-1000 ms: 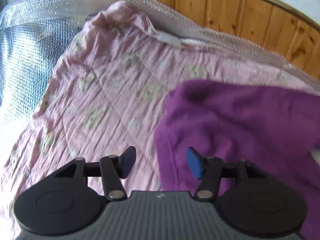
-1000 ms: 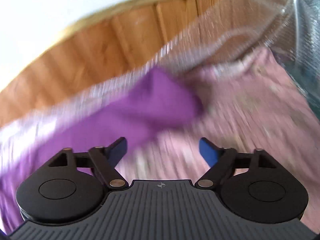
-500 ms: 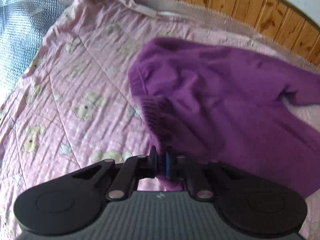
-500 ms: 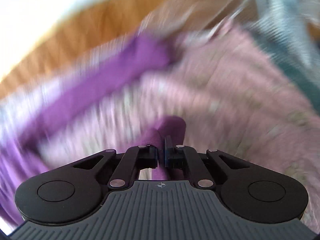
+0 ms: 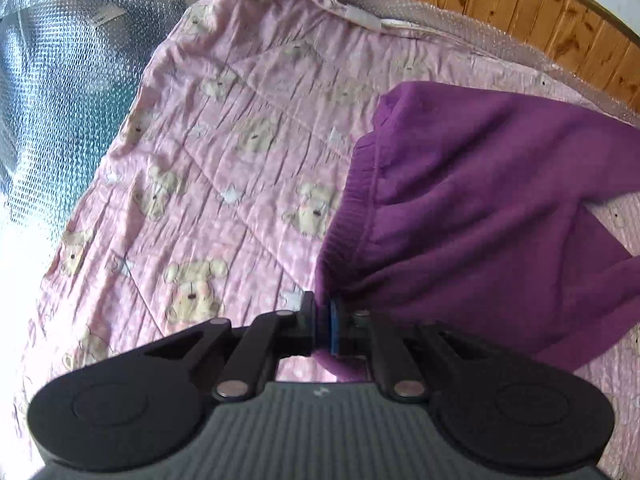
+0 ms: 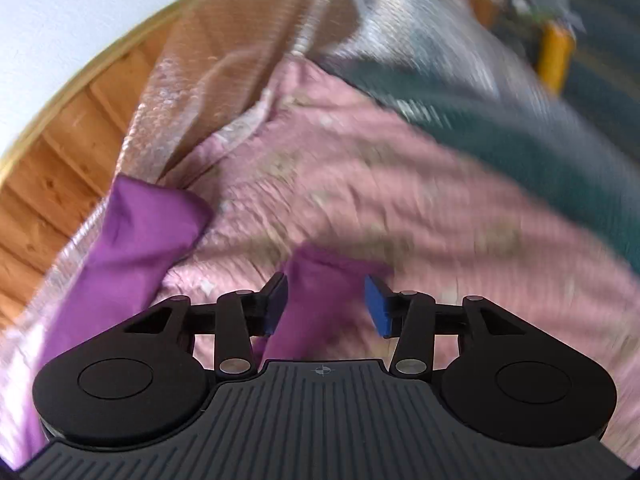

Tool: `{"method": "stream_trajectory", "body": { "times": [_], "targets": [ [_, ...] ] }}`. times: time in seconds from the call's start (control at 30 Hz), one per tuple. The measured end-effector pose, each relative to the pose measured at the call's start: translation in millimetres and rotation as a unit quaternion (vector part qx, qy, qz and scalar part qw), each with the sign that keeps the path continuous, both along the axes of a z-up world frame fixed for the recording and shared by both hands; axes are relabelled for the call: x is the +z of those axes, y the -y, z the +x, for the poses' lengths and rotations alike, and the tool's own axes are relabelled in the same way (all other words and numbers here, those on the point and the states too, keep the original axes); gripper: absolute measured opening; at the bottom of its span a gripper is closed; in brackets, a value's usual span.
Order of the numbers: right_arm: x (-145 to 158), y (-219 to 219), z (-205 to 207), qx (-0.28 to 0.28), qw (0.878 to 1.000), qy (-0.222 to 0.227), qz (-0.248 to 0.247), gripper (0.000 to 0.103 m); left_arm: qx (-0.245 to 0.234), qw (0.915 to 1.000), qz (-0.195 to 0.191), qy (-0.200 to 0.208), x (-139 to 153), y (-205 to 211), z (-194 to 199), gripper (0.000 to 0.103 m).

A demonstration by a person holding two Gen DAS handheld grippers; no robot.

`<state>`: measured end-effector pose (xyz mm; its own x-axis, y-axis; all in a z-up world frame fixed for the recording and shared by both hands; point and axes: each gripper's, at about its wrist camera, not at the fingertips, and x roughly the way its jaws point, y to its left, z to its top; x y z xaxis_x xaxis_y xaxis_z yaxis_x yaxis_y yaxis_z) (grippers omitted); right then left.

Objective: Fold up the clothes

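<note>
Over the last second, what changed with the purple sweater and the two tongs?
The left tongs closed on the ribbed hem of the purple sweater and now hold it pulled taut. The right tongs clamped a purple fold, then have just been opening; the cloth lies loose between their pads. The pink bear quilt stayed spread underneath.

- Purple garment (image 5: 480, 208) is cut off at the right edge of the left wrist view; its far sleeve is not seen whole.
- Pinched hem corner is hidden between the left gripper (image 5: 324, 322) pads.
- Right wrist view is motion-blurred; the pink quilt (image 6: 400, 184) print cannot be read.
- Yellow object (image 6: 554, 56) at top right is smeared, unidentifiable.
</note>
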<state>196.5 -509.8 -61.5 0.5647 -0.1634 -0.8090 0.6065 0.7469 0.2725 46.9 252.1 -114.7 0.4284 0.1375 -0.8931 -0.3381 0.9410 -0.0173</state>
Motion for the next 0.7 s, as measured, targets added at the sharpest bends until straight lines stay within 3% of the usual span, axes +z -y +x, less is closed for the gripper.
{"method": "stream_trajectory", "body": {
  "times": [0.03,0.2,0.33,0.4,0.53,0.6,0.67,0.7],
  "targets": [
    [-8,-2,-15,0.006,1.000,0.009,0.008,0.068,0.012,0.9999,-0.008,0.003,-5,1,-8,0.008],
    [-58,-8,-51,0.052,0.997,0.007,0.050,0.075,0.083,0.9953,-0.047,0.015,-20,-4,-27,0.018],
    [-87,-17,-40,0.084,0.995,-0.006,0.057,0.075,0.140,0.9858,-0.086,0.037,-29,-7,-26,0.048],
    [-96,-30,-28,0.116,0.993,-0.018,0.035,0.075,0.150,0.9842,-0.084,0.041,-32,1,-20,0.054],
    [-103,-44,-14,0.155,0.987,-0.038,0.013,0.060,0.152,0.9861,-0.056,0.038,-34,17,-7,0.052],
    [-105,-48,-10,0.163,0.986,-0.039,0.011,0.054,0.148,0.9865,-0.058,0.039,-34,19,-2,0.033],
    [-105,-52,-8,0.172,0.984,-0.041,0.010,0.038,0.147,0.9867,-0.061,0.035,-35,18,1,0.010],
    [-105,-53,-7,0.177,0.983,-0.042,0.010,0.026,0.146,0.9868,-0.061,0.033,-35,17,3,0.009]
  ]
}}
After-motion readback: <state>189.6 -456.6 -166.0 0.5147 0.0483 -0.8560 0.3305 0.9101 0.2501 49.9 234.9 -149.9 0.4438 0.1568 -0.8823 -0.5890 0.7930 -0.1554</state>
